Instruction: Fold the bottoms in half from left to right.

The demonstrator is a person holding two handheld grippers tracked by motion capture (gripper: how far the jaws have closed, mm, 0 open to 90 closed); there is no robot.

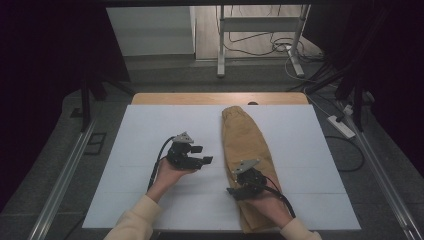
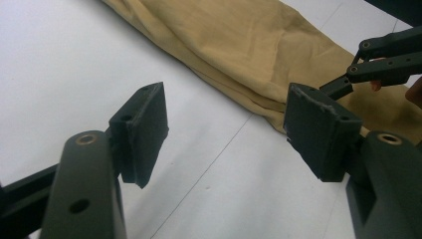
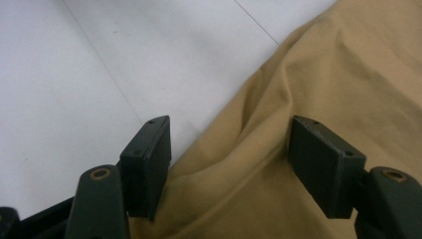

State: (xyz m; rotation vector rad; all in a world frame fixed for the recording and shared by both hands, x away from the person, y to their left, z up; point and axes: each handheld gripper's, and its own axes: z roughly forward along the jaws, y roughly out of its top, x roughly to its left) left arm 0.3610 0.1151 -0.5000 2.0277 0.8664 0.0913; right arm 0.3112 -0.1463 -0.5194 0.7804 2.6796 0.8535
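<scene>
Tan trousers (image 1: 245,142) lie folded lengthwise on the white board (image 1: 150,130), waistband at the far end. My left gripper (image 1: 202,154) hovers to their left, open with nothing between its fingers; in the left gripper view its jaws (image 2: 229,129) stand over bare board, facing the cloth's folded edge (image 2: 239,94). My right gripper (image 1: 234,182) sits over the near part of the trousers, at their left edge. In the right gripper view it (image 3: 229,159) is open, with wrinkled tan cloth (image 3: 318,74) lying under and between the pads, which do not press it.
The white board covers a wooden table (image 1: 215,98). Metal rails (image 1: 60,185) run along both sides on the floor. A stand's legs (image 1: 220,55) and cables lie behind the table, and a power strip (image 1: 341,126) is at the right.
</scene>
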